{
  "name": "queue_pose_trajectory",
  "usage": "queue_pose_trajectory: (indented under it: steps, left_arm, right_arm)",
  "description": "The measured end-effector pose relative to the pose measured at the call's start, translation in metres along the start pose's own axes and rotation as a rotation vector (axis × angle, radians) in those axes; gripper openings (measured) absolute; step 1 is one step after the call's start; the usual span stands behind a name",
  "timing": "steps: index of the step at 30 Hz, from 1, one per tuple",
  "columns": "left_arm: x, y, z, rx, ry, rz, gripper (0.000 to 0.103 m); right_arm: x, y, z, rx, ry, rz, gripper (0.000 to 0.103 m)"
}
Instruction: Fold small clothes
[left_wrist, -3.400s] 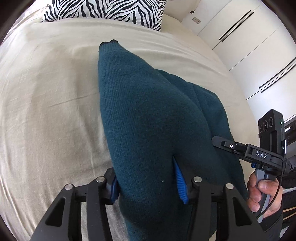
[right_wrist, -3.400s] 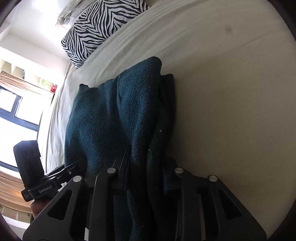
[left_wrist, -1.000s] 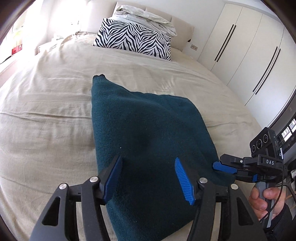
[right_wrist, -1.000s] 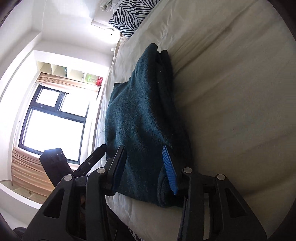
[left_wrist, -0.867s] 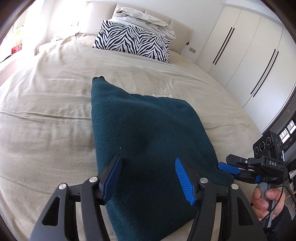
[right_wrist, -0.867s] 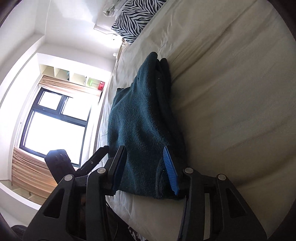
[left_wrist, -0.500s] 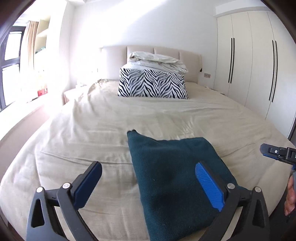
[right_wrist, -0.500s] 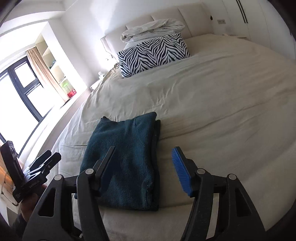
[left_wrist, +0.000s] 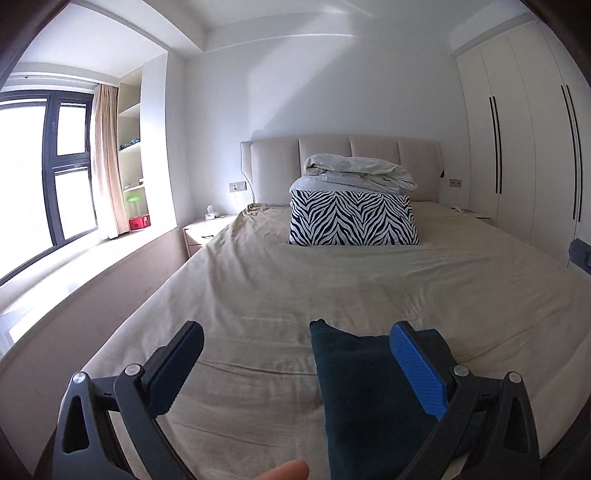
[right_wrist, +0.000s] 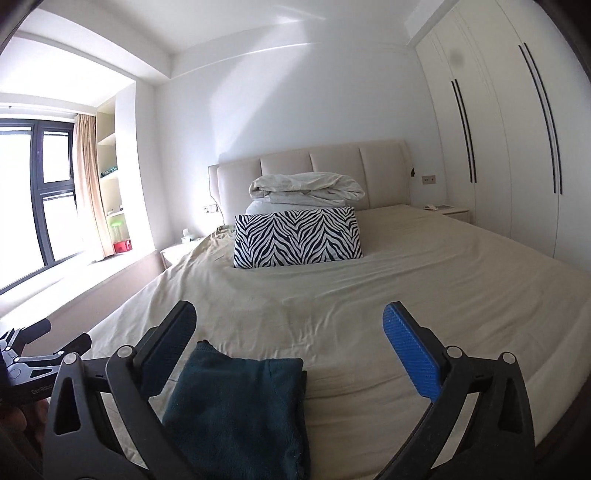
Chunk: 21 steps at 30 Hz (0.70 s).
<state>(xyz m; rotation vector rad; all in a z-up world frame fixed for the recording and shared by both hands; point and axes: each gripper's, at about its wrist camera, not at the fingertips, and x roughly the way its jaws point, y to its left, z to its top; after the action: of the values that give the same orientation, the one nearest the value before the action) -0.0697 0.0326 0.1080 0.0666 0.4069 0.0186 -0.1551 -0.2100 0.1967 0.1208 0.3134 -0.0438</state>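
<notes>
The left gripper (left_wrist: 295, 354) stands spread wide with nothing between its pads, held above the near end of a beige bed (left_wrist: 258, 295). The right gripper (right_wrist: 290, 336) has its jaws opening, wide apart, and grips nothing either. The folded dark teal sweater (left_wrist: 369, 387) lies flat on the sheet below and ahead of both tools, clear of every pad: in the left wrist view it sits toward that gripper's right finger (left_wrist: 417, 369), which overlaps it in the picture, while the right wrist view shows the sweater (right_wrist: 240, 406) under its left finger (right_wrist: 166, 347), with bare sheet beneath the blue right pad.

Only the right wrist view shows the layered fold edge along the sweater's right side, and the other tool low at its left edge, gripped by a hand (right_wrist: 18, 421). Only the left wrist view shows a fingertip (left_wrist: 284, 472) at the bottom edge and a dark piece at the far right edge; I cannot tell what that is.

Far ahead of both grippers a zebra-print pillow (left_wrist: 354, 219) stands against a folded pale duvet (left_wrist: 358, 173) and a padded headboard (left_wrist: 332, 155); white wardrobe doors (right_wrist: 517, 129) to the right, a window (left_wrist: 37, 184) to the left
</notes>
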Motion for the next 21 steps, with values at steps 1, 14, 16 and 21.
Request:
queue_pose_trajectory:
  steps: [1,14,16,21]
  left_arm:
    - [0.006,-0.002,-0.005,0.000,0.039,-0.007,0.103]
    - [0.065,-0.003,-0.080,-0.062,0.431,-0.031,0.103]
    - [0.065,-0.002,-0.082,-0.066,0.437,-0.030,0.103]
    - [0.070,0.002,-0.086,-0.070,0.447,-0.025,0.103]
  right_arm:
    - [0.004,0.003,-0.002,-0.013,0.044,-0.001,0.103]
    - [0.067,0.016,-0.079,-0.006,0.412,-0.060,0.103]
    - [0.075,0.016,-0.090,0.011,0.457,-0.057,0.103]
    - [0.095,0.014,-0.118,0.048,0.561,-0.058,0.103]
